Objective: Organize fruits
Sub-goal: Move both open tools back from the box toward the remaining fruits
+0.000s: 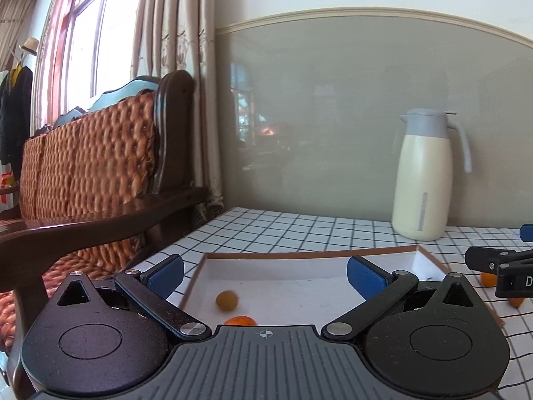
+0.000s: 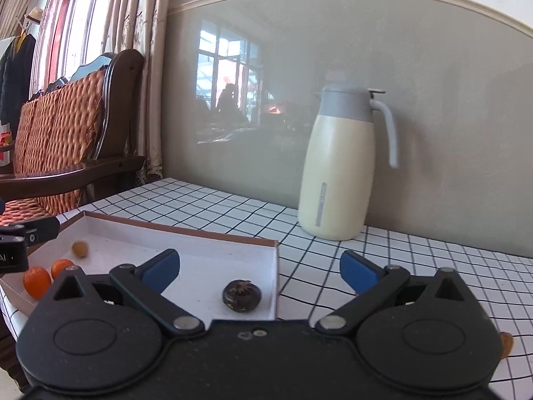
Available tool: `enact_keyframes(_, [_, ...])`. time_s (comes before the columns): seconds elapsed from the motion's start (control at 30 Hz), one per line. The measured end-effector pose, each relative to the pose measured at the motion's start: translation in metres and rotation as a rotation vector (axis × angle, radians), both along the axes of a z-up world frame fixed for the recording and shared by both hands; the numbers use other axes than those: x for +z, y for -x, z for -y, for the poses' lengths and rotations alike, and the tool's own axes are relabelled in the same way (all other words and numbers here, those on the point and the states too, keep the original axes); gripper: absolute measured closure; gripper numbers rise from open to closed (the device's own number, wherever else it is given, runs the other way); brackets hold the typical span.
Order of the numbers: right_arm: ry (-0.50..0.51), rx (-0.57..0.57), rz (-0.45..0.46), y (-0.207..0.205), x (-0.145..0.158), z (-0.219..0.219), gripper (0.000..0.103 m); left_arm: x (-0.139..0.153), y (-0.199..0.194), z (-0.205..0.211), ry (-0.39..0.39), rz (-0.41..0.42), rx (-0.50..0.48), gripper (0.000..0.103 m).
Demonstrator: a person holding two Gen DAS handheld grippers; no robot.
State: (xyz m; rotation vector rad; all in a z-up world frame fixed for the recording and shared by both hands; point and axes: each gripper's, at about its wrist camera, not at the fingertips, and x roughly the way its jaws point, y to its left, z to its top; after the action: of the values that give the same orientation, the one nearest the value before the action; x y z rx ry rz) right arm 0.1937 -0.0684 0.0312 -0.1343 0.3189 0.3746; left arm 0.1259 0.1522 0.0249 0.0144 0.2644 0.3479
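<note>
Both claws spread, tray (image 2: pixel 186 233) rim between

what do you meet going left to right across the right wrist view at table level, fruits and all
orange fruit → second orange fruit → tan fruit → dark brown fruit → cream jug → tan piece on the cloth

Open checked tablecloth (image 2: pixel 333 266) right of shallow tray (image 2: pixel 275 280); jug (image 2: pixel 336 173) against rear wall.
</note>
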Motion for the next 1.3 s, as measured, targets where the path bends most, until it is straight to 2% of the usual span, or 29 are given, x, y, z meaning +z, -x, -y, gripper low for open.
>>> enact_keyframes(0.37, [-0.018, -0.043, 0.003, 0.014, 0.005, 0.03, 0.006, 0.002, 0.013, 0.028, -0.018, -0.007, -0.047, 0.0])
enact_keyframes(0.67, [0.029, -0.054, 0.026, 0.032, 0.006, 0.053, 0.006, 0.002, 0.037, 0.052, -0.032, 0.007, -0.115, 0.0])
enact_keyframes(0.87, [0.06, -0.071, 0.033, 0.041, 0.005, 0.071, 0.006, 0.001, 0.028, 0.078, -0.057, -0.02, -0.177, 0.0])
enact_keyframes(1.3, [0.096, -0.154, 0.016, 0.049, -0.001, 0.123, 0.006, -0.002, 0.015, 0.141, -0.08, -0.006, -0.26, 0.0])
